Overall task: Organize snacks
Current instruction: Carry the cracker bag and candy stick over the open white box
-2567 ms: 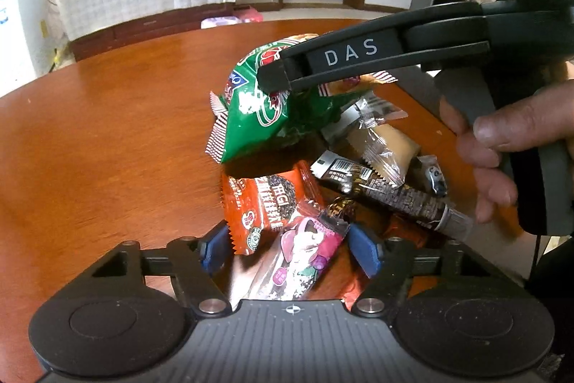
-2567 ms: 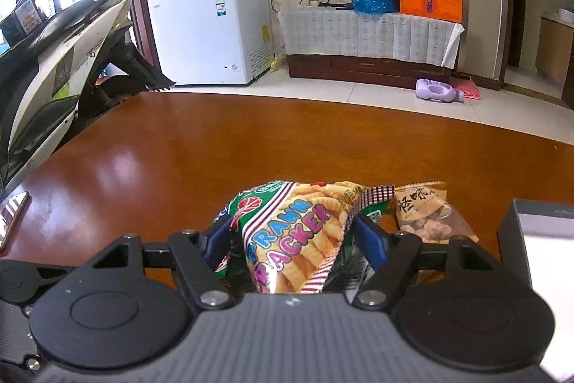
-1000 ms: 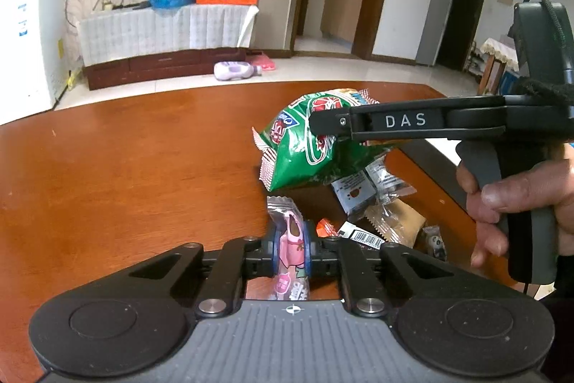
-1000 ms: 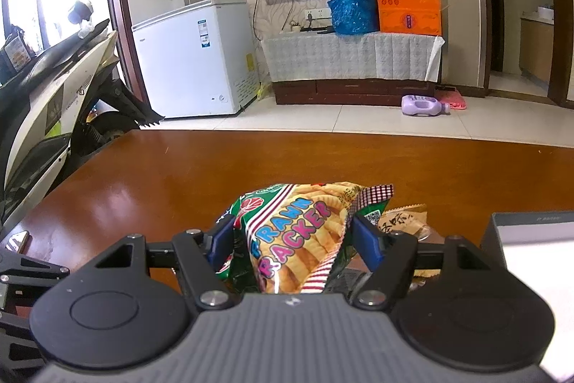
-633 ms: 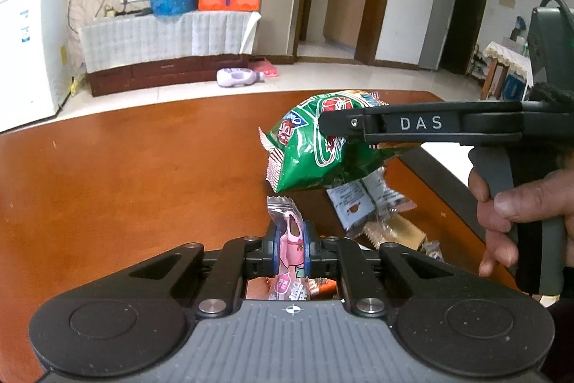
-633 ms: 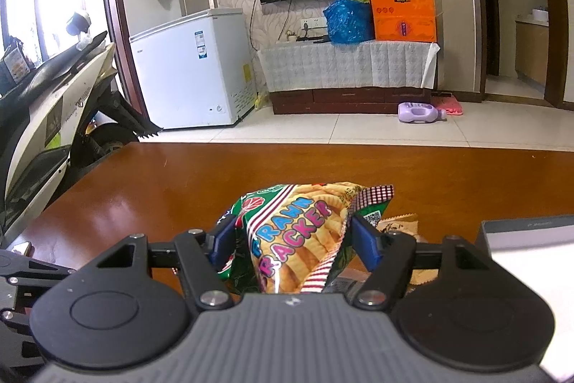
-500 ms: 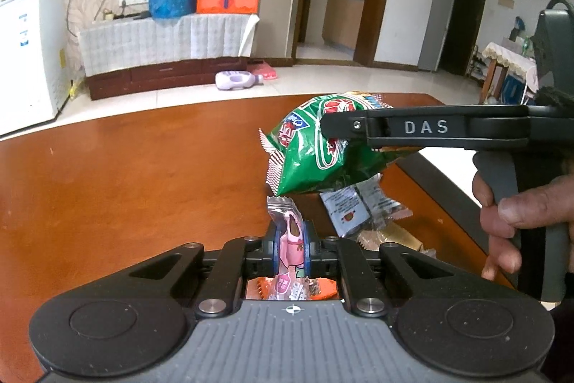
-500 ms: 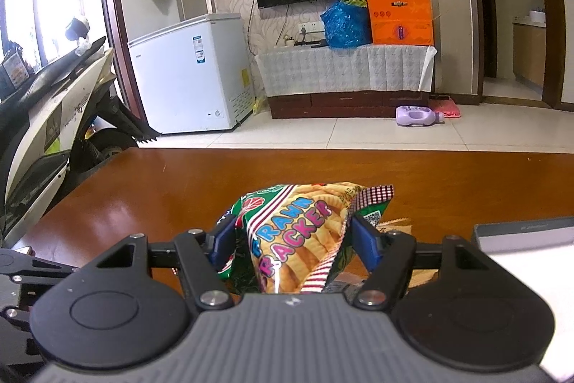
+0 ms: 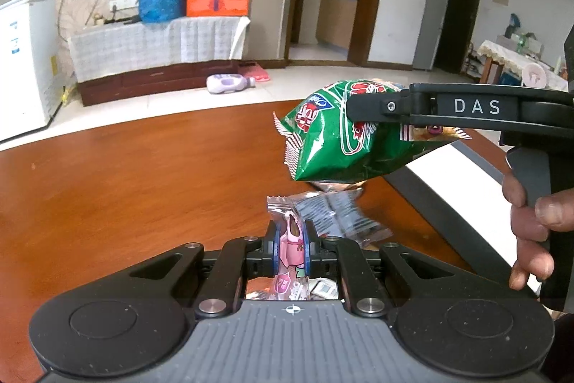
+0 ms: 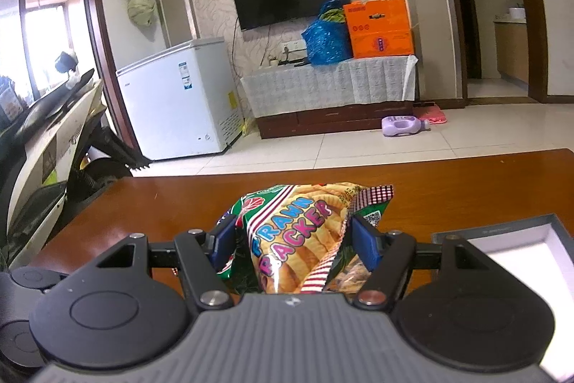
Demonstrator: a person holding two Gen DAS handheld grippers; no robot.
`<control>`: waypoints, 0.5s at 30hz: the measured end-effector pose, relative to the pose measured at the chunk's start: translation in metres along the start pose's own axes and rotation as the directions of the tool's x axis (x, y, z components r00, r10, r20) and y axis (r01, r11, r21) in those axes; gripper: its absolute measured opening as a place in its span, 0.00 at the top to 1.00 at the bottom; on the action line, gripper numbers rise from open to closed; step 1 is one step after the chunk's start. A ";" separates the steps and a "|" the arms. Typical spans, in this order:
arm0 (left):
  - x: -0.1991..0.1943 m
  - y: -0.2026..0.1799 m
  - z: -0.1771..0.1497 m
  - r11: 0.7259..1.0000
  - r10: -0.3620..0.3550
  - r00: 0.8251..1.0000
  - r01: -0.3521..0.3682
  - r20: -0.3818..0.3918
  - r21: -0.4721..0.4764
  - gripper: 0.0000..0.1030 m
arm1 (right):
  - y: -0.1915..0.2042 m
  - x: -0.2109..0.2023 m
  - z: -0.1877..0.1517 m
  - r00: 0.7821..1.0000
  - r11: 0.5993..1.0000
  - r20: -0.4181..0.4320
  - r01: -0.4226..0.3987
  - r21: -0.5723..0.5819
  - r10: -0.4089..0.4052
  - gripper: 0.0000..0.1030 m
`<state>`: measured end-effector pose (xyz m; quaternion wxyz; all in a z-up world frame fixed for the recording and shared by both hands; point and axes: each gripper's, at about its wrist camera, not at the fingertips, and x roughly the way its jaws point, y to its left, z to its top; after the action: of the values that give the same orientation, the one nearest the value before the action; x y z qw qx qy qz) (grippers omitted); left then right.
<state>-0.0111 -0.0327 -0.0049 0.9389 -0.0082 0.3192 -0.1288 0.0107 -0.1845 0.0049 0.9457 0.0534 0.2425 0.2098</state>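
Observation:
My left gripper is shut on a small pink candy wrapper, held upright above the wooden table. My right gripper is shut on a green prawn cracker bag, whose puffed sides fill the gap between the blue pads. In the left wrist view that same green bag hangs in the air at the right, clamped by the right gripper's black finger, with a person's hand on the handle. A few loose snack packets lie on the table under the bag.
An open dark box with a white inside sits on the table at the right; its long edge shows in the left wrist view. Beyond the table's far edge is tiled floor with a freezer, a scooter and a cabinet.
Both grippers have risen with their loads. The green bag has moved right and away from the snack pile, and the box now shows more of its white inside.

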 end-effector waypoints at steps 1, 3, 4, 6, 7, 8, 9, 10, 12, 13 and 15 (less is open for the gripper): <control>0.001 -0.004 0.001 1.000 -0.004 1.000 0.004 0.001 0.004 0.86 | -0.004 -0.004 0.001 1.000 1.000 0.003 0.002 0.005 -0.002 0.34; 0.004 -0.010 0.005 1.000 -0.015 1.000 0.015 0.005 0.007 0.86 | -0.011 -0.010 0.000 1.000 1.000 0.005 0.008 0.015 -0.008 0.34; 0.005 -0.013 0.007 1.000 -0.020 1.000 0.020 0.007 0.010 0.86 | -0.014 -0.014 0.000 1.000 1.000 0.008 0.012 0.019 -0.012 0.34; 0.009 -0.020 0.011 0.999 -0.033 0.999 0.033 0.011 0.013 0.86 | -0.020 -0.020 0.001 1.000 1.000 0.011 0.019 0.024 -0.020 0.34; 0.011 -0.024 0.013 0.999 -0.040 0.999 0.040 0.013 0.014 0.86 | -0.024 -0.025 0.001 1.000 0.999 0.014 0.023 0.026 -0.024 0.34; 0.014 -0.027 0.015 0.999 -0.046 0.999 0.046 0.015 0.014 0.86 | -0.027 -0.027 0.001 1.000 0.999 0.015 0.026 0.030 -0.027 0.34; 0.017 -0.031 0.017 0.998 -0.053 0.998 0.053 0.016 0.013 0.86 | -0.031 -0.031 0.000 0.999 0.999 0.015 0.031 0.032 -0.032 0.34; 0.020 -0.035 0.019 0.998 -0.061 0.998 0.061 0.017 0.013 0.86 | -0.035 -0.035 -0.001 0.999 0.999 0.015 0.038 0.032 -0.039 0.34; 0.026 -0.044 0.023 0.997 -0.076 0.997 0.076 0.018 0.014 0.86 | -0.042 -0.041 -0.001 0.998 0.998 0.018 0.052 0.037 -0.053 0.34; 0.029 -0.047 0.025 0.997 -0.081 0.997 0.081 0.018 0.016 0.86 | -0.047 -0.045 -0.002 0.998 0.997 0.021 0.061 0.042 -0.062 0.34; 0.033 -0.055 0.027 0.995 -0.093 0.995 0.093 0.018 0.025 0.86 | -0.058 -0.052 -0.002 0.997 0.996 0.026 0.076 0.053 -0.077 0.34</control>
<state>0.0175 -0.0963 0.0019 0.9349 -0.0128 0.3079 -0.1761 -0.0098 -0.2588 0.0143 0.9546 0.0713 0.2365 0.1662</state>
